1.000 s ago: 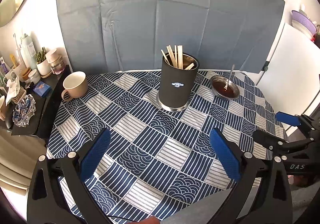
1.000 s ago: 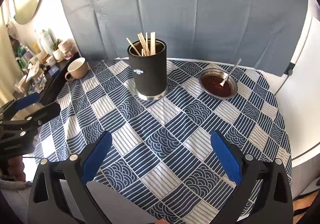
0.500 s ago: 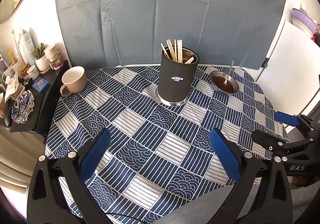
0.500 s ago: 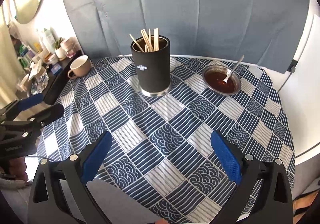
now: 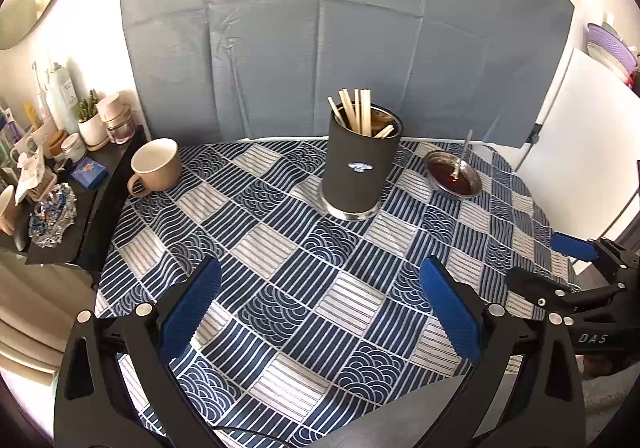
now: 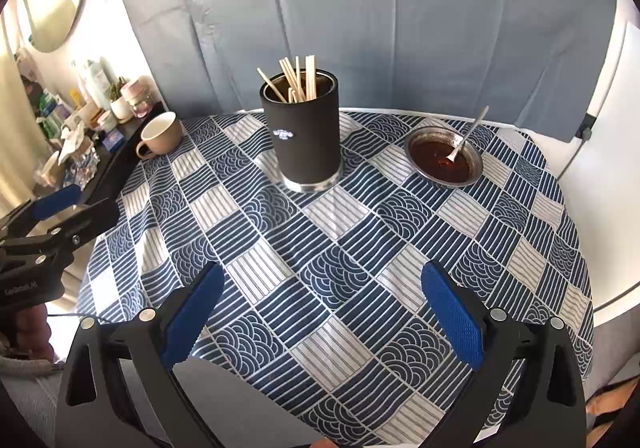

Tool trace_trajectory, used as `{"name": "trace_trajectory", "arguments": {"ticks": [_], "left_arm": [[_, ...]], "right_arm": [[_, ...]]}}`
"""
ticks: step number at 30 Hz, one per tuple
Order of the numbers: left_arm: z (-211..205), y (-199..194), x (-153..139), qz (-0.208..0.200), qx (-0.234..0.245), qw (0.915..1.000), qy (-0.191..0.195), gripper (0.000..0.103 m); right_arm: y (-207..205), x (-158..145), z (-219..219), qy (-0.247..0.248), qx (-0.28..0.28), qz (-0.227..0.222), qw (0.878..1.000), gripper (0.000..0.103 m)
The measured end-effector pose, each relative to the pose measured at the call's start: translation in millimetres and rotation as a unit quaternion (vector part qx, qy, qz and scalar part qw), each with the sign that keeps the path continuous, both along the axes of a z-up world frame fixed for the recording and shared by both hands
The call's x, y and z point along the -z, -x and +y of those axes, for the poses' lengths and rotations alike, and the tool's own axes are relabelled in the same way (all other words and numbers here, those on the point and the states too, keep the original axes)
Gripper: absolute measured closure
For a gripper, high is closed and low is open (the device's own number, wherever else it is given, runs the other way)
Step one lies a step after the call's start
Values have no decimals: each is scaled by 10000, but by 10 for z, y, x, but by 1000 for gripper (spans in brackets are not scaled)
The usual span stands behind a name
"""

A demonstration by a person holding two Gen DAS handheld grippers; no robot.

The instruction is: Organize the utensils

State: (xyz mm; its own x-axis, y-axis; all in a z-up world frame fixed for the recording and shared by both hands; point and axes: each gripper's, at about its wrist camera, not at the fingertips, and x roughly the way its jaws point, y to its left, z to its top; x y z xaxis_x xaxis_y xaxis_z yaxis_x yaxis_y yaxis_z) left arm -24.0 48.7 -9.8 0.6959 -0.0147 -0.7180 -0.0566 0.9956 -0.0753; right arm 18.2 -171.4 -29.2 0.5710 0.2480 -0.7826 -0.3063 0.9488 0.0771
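Both cameras have pulled back and up from the table over the last second; nothing on the cloth has shifted. Left to right: beige mug (image 5: 157, 165), black utensil holder (image 5: 361, 165) with chopsticks (image 5: 355, 112) upright inside, sauce dish (image 6: 443, 158) with the spoon (image 6: 468, 135) resting in it. Left gripper (image 5: 320, 302) and right gripper (image 6: 322, 306) are spread wide, holding nothing. Probably the spoon goes to the holder next; no approach yet.

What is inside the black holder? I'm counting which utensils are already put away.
Wooden chopsticks stick out of the black holder, some upright, some leaning. Their lower ends and anything shorter are hidden by its wall. The spoon sits in the sauce dish.
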Motion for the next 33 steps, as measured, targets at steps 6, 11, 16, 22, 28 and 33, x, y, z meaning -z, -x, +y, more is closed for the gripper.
{"name": "trace_trajectory", "arguments": {"ticks": [6,11,16,22,28,33], "left_arm": [[3,9,23,71,20,10000,-15,6],[34,21,50,147,-62,9999,9,6],[38,24,72,206,-58,9998,5,6],[28,33,74,192,-31,9998,1,6],[60,26,92,234,-57,9997,50,6],[48,26,94,235,-27,9997,13,6]], "right_arm": [[5,2,-4,3,47,46,10000,8],[7,15,7,18,51,81,10000,8],[17,16,19,36,43,82,10000,8],[13,17,-9,40,106,86,9999,8],[21,13,-15,54,133,79,9999,8],[25,5,-3,77,114,62,9999,8]]}}
